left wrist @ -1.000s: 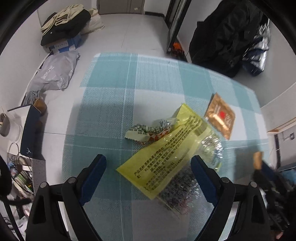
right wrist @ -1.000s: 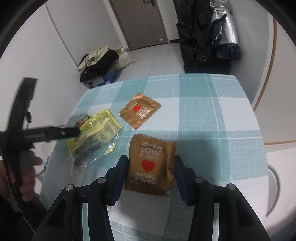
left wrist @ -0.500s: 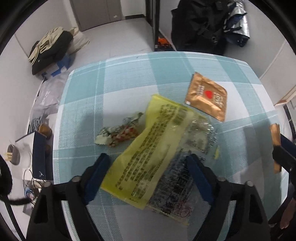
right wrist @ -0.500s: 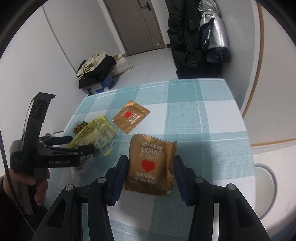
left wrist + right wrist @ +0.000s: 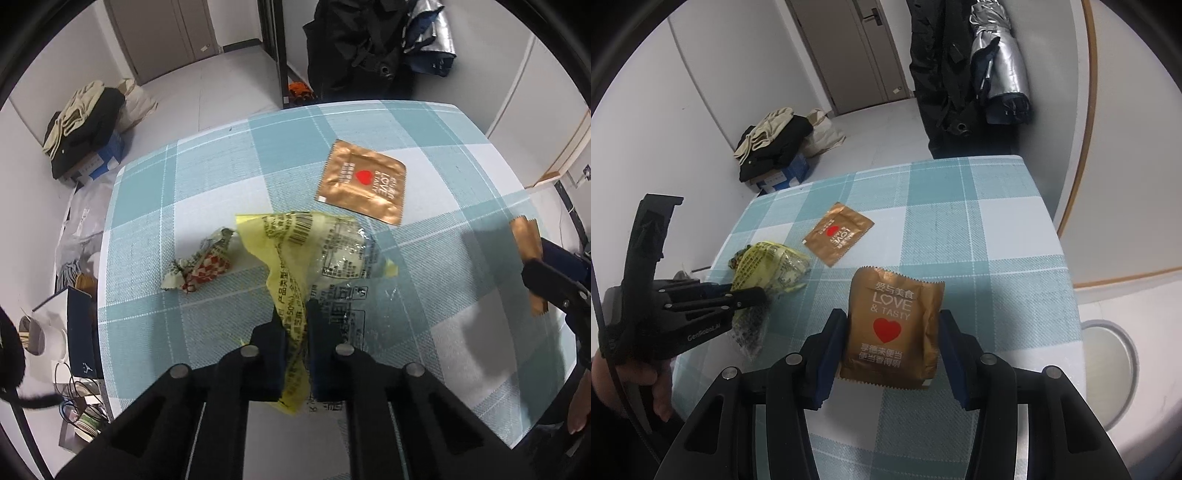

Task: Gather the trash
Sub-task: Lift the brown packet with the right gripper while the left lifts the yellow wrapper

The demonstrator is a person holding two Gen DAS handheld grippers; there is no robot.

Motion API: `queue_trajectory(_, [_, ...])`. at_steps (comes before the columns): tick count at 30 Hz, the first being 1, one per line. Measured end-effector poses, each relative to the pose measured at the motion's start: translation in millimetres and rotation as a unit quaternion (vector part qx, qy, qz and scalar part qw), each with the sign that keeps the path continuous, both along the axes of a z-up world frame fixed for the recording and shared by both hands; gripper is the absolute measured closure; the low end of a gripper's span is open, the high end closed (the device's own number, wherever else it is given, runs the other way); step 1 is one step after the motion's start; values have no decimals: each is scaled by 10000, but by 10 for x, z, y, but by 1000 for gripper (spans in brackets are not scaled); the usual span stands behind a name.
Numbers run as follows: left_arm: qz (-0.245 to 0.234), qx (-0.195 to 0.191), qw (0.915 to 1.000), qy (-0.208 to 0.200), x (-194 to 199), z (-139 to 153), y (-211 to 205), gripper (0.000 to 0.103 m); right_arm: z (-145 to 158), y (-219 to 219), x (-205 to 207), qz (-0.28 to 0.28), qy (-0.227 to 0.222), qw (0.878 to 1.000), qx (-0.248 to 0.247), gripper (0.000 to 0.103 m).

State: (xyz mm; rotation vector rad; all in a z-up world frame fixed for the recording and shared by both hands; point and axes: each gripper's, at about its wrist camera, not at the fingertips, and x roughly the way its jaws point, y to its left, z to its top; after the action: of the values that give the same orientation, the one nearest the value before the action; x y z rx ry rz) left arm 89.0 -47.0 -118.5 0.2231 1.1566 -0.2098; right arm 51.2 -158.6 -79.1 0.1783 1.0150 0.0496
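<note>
Trash lies on the teal-checked tablecloth [image 5: 207,177]: the left gripper [image 5: 296,317] has just closed its jaws, pinching the yellow-and-clear wrapper [image 5: 317,254], with a small crumpled wrapper [image 5: 199,267] just beside it. The right gripper [image 5: 892,332] clamps a brown snack packet [image 5: 892,325] by its side edges above the cloth. A second brown packet [image 5: 364,181] lies flat farther back.

Surface [image 5: 207,192]: teal-and-white plaid. Snack bag [image 5: 295,258]: yellow and clear, black print. Two packets [image 5: 362,182] [image 5: 892,328]: bronze-brown, red heart. Crumpled wrapper [image 5: 201,266]: red-white checks.
</note>
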Motion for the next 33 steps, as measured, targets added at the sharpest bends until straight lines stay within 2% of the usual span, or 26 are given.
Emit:
queue_trajectory(10, [151,-513,9986,-49,-39,157,68,99,-8,15,-98,-28,26,9999,-96,54])
queue_trajectory(12, [167,-513,9985,-86,-64,174,90,99,4,5,-122,-54,13,10000,-76,54])
queue_trajectory(14, [97,-274,9993,-241,-95,188,46,99,8,-1,-135,-81,22,10000,-49,54])
queue_trajectory(19, [12,-508,9982,-323,-161,260,64,99,43,-3,-163,-141,-18,9999,27,54])
queue_trajectory(25, [80,-995,9945,-322,-195,386,171,99,85,40,-200,-150,-70,9999,9,54])
queue_trajectory(31, [197,-1492,9873,-517,-258,585,324,99,90,95,-241,-142,-54,9999,-4,54])
queue_trajectory(33, [259,-1560,9850,-697,-299,651,361,99,90,117,-255,-153,-36,9999,42,54])
